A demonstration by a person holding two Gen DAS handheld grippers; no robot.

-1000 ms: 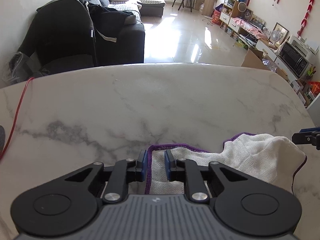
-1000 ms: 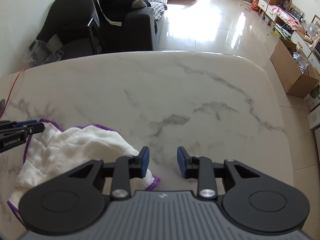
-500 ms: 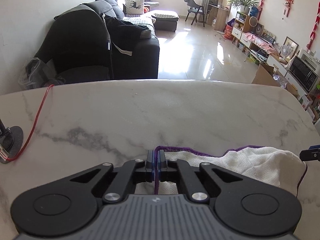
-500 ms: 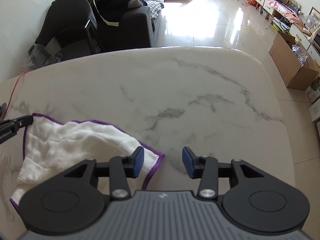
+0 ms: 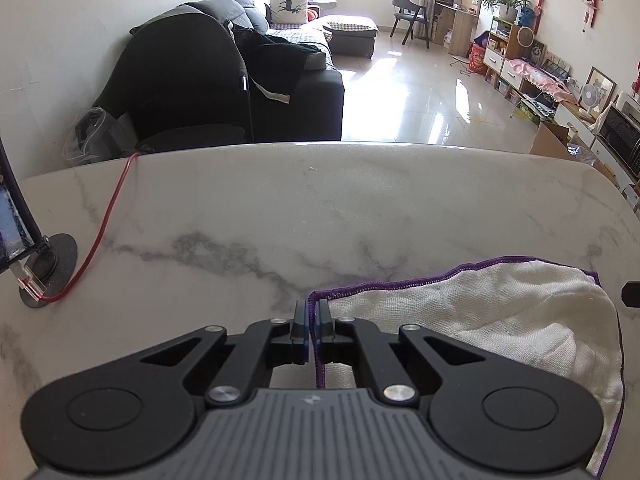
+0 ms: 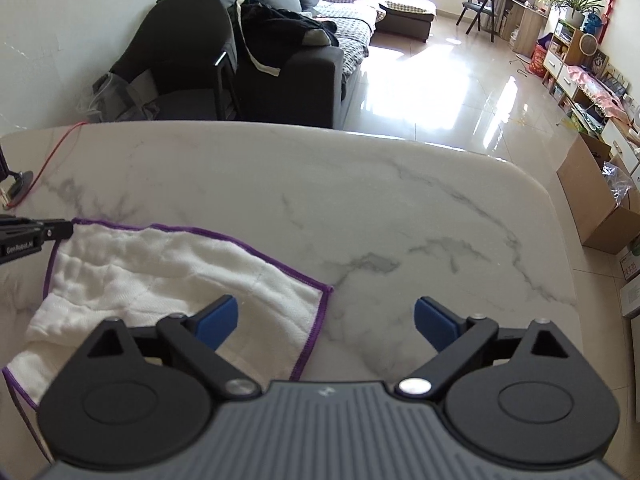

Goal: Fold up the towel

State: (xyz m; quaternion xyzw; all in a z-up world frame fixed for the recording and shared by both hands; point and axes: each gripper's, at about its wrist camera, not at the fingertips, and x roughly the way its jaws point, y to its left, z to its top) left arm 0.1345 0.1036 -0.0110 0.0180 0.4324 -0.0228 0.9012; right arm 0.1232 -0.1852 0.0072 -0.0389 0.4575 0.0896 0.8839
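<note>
White towel with purple hem [image 5: 492, 312] lies rumpled on the marble table [image 5: 320, 208], near the table's front edge, not yet folded flat. Left gripper [image 5: 311, 320] is pinched tight on the towel's left corner – purple hem runs right between the blue pads, jaws nearly touching. In the right wrist view the same gripper [image 6: 60, 229] shows at the towel's [image 6: 168, 280] far left corner, touching the hem. Right gripper [image 6: 326, 320] – jaws have just been opening and now stand wide apart; they press on nothing, its left blue pad [image 6: 218, 320] hovers over the towel's right end, its right pad over bare marble, the towel's right corner roughly between them, low. Whether the left pad touches cloth – cannot tell. Left of the towel on the table: a round black stand base [image 5: 52, 268] with a red cable [image 5: 108, 220] running to the table's far edge. Beyond the table, a dark sofa [image 5: 280, 80] with clothes draped over it
</note>
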